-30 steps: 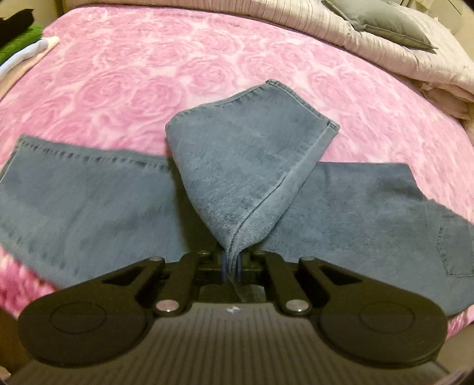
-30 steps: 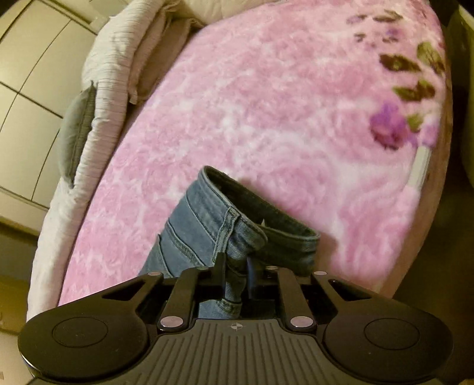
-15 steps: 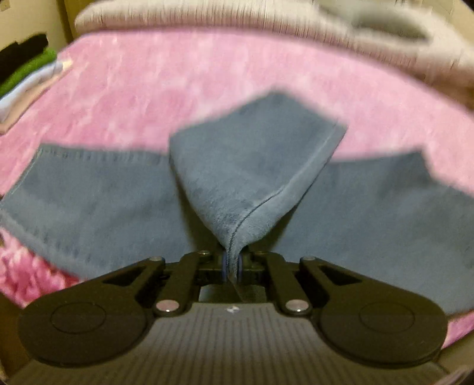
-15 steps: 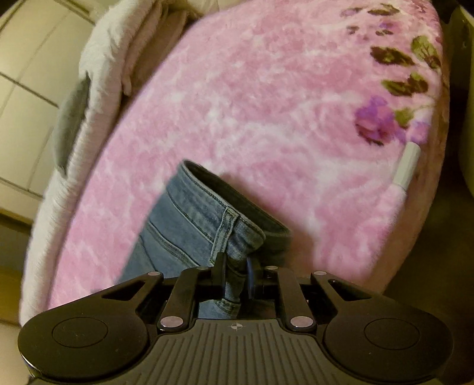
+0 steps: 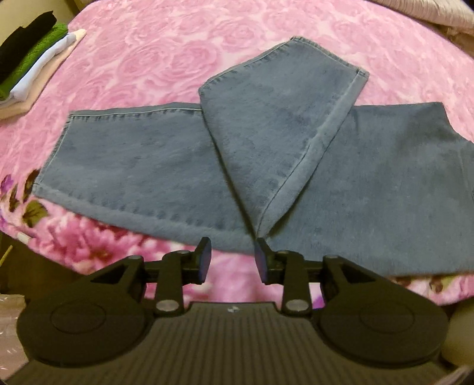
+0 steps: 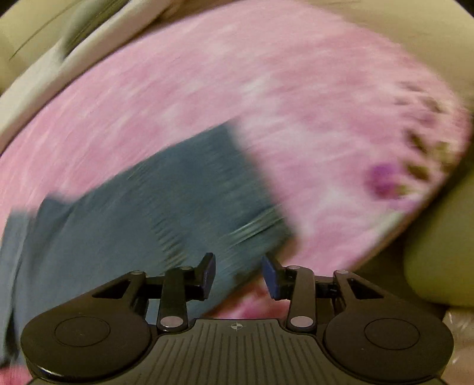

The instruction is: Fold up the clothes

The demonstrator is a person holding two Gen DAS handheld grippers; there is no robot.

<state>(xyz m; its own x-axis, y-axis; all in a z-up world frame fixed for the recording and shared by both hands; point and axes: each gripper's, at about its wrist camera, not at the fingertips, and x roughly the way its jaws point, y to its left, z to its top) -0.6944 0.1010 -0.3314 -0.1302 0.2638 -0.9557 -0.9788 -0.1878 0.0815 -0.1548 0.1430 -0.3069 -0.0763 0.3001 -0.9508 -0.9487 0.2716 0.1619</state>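
Observation:
A pair of blue jeans (image 5: pixel 148 165) lies flat across the pink rose-patterned bedspread (image 5: pixel 166 53) in the left wrist view. One leg end is folded over the middle and points toward the camera. My left gripper (image 5: pixel 232 257) hovers just in front of that folded tip, its jaws opening with nothing between them. In the blurred right wrist view the jeans (image 6: pixel 166 201) lie on the same bedspread (image 6: pixel 266 88). My right gripper (image 6: pixel 238 274) is above their near edge, jaws opening and not touching the denim.
A stack of folded clothes (image 5: pixel 26 62) in black, green, white and beige sits at the far left of the bed. Striped bedding (image 5: pixel 429 14) lies along the far right edge. The bed's near edge runs just under both grippers.
Both grippers have let go of the jeans and pulled back a little. The folded leg now rests on the jeans. The right view has swung round and is motion-blurred.

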